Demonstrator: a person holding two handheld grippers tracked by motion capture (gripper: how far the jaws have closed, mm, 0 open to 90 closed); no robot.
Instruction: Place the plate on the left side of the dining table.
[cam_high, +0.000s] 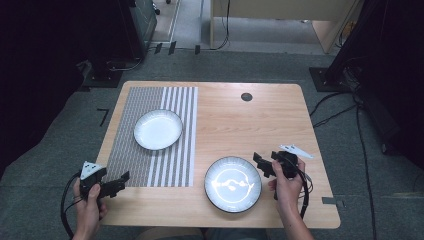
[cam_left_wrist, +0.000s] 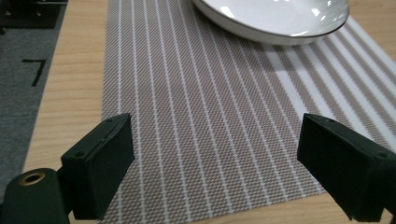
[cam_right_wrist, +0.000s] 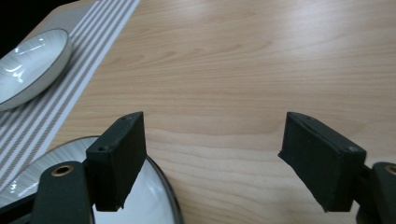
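Two plates on the table, and the near one (cam_high: 233, 183), dark-rimmed and glossy, sits on bare wood just beside the right gripper (cam_high: 263, 164). That gripper's jaws are spread wide with nothing between them, one hanging right over the plate's rim in the right gripper view (cam_right_wrist: 161, 184). It looks like glazed ceramic: stiff, slick, breakable, with some weight, so the raised rim on the near right side is the place to pinch. Further out, the white plate (cam_high: 158, 129) rests on the striped placemat (cam_high: 150, 160). The left gripper (cam_high: 116, 184) hovers at the mat's near corner, jaws equally wide and empty.
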